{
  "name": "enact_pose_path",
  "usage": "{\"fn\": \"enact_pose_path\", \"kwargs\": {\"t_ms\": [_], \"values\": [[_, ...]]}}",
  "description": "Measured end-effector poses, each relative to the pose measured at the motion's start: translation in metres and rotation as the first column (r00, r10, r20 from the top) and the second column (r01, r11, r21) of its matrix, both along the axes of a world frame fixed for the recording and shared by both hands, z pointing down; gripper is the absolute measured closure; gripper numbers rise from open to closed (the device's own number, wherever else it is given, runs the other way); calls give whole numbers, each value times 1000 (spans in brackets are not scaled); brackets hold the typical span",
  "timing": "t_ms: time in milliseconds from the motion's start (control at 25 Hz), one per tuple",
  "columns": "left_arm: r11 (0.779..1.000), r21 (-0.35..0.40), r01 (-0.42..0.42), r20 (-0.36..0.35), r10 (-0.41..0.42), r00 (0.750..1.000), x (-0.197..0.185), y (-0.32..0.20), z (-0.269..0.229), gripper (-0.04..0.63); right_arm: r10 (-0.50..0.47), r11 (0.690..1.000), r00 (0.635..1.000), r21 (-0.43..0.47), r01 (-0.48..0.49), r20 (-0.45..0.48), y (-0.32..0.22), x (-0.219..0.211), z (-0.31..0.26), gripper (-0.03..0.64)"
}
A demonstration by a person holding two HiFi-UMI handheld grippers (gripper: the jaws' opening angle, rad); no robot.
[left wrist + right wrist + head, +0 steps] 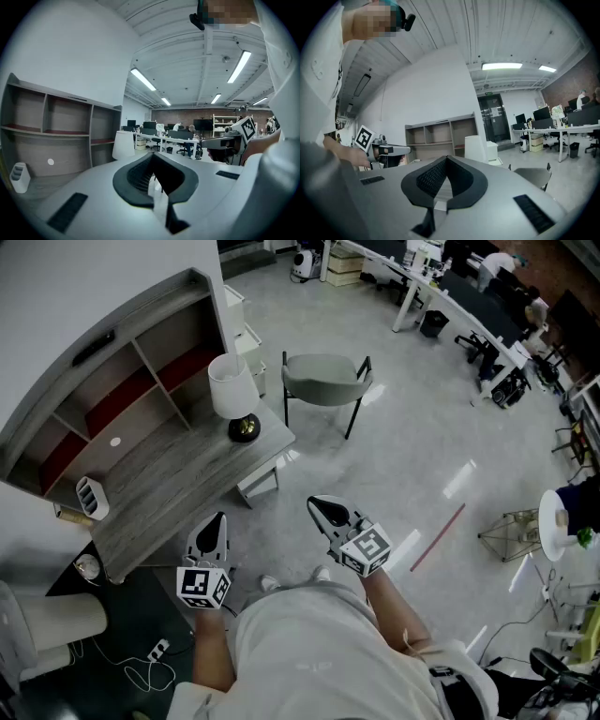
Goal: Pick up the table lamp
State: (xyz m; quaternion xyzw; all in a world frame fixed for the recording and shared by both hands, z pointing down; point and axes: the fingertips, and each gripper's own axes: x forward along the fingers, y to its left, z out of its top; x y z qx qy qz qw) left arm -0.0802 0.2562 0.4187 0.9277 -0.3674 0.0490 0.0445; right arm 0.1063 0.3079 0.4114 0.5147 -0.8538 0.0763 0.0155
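Note:
The table lamp (232,385) has a white shade and a black round base (245,428). It stands upright at the far right end of the wood-grain desk (178,484). My left gripper (217,517) is shut and empty, held off the desk's near edge, well short of the lamp. My right gripper (317,503) is also shut and empty, over the floor to the right of the desk. The lamp's shade (123,145) shows ahead in the left gripper view, beyond the closed jaws (153,155). In the right gripper view the shade (474,148) stands past the closed jaws (446,159).
A shelf hutch (112,381) rises along the back of the desk. A small white holder (89,498) stands at the desk's left. A grey chair (323,381) sits beyond the lamp, with white drawers (246,334) behind it. Cables (150,657) lie on the floor at lower left.

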Motion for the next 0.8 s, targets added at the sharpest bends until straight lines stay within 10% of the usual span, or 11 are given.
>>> {"fn": "enact_pose_path", "kwargs": {"t_ms": [800], "values": [[996, -79, 30, -18, -32, 999, -112, -25, 43, 580, 64, 997, 997, -40, -62, 51, -48, -75, 16, 589]]}}
